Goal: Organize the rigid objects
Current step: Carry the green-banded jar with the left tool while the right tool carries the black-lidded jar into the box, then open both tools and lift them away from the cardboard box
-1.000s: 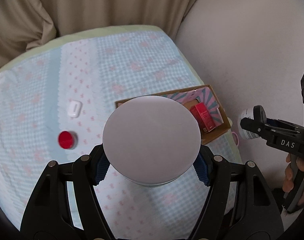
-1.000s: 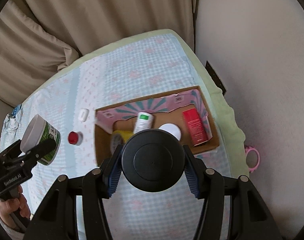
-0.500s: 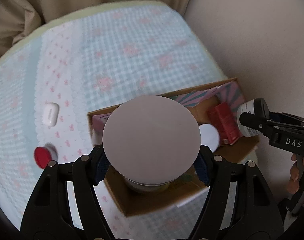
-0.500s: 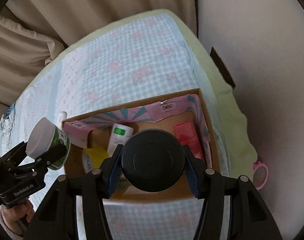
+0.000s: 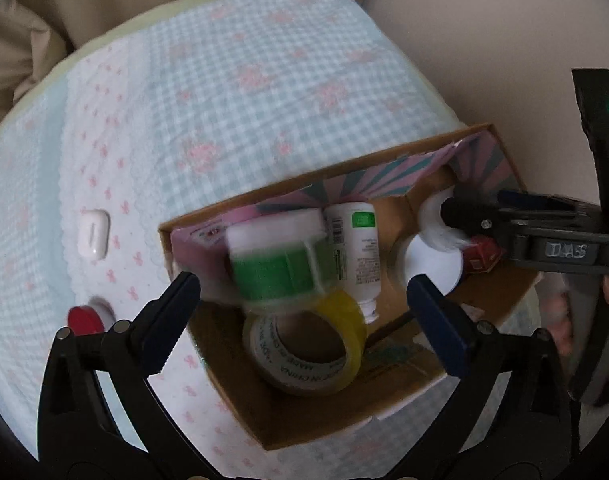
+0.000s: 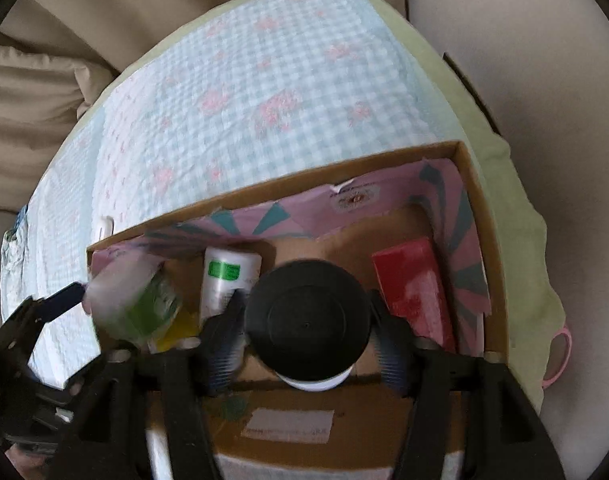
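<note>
My left gripper hangs over the cardboard box, its jaws opening wide. The green jar with a white lid is loose and blurred, dropping onto the yellow tape roll beside a white bottle. My right gripper is over the box's right half, its jaws opening too. The black-lidded white jar sits between the blurred fingers, and the pads have just parted from it. A red carton lies to its right. The falling green jar shows at the left.
A white earbud case and a red cap lie on the checked bedspread left of the box. A white round lid is inside the box. A pink ring hangs off the bed's right edge. Curtains stand behind, with a wall to the right.
Both grippers came down over the box with their jars, then spread their jaws. The green jar has left the left gripper and is falling; the black-lidded jar is coming free.
</note>
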`<state>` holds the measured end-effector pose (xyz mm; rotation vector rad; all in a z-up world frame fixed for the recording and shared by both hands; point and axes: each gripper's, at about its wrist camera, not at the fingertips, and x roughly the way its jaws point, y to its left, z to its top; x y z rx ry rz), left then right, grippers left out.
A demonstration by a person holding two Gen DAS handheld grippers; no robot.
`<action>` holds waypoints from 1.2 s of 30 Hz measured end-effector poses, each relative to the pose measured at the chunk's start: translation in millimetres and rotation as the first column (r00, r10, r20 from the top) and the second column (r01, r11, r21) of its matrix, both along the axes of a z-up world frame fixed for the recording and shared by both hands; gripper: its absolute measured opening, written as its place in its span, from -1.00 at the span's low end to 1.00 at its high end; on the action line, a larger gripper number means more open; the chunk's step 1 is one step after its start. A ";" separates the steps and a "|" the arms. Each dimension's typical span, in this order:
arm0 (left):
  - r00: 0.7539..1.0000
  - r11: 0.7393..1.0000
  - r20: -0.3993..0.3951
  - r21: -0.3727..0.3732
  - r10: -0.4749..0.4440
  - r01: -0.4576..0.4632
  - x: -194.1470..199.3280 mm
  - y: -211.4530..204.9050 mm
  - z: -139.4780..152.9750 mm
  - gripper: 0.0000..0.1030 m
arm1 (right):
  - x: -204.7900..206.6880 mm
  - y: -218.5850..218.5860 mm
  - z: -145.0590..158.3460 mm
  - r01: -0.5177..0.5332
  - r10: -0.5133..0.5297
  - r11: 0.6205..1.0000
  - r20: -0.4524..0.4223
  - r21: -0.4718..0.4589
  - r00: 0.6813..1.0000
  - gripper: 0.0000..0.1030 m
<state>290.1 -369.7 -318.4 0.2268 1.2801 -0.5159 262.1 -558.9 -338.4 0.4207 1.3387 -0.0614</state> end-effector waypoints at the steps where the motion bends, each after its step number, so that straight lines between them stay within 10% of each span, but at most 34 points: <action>1: 1.000 1.000 0.007 0.011 -0.006 0.006 -2.2 1.1 2.4 1.00 | -1.9 -2.0 3.3 0.009 -0.009 1.000 0.029 -0.007 1.000 1.00; 17: 0.995 0.997 0.061 -0.004 0.083 -0.083 -51.4 67.2 55.8 1.00 | -56.8 -2.9 47.2 0.108 -0.108 0.994 0.111 0.008 0.988 1.00; 36: 0.958 0.974 0.182 -0.077 0.222 -0.212 -127.8 215.3 167.2 1.00 | -125.9 95.1 188.9 0.067 -0.034 0.991 0.266 -0.115 0.963 1.00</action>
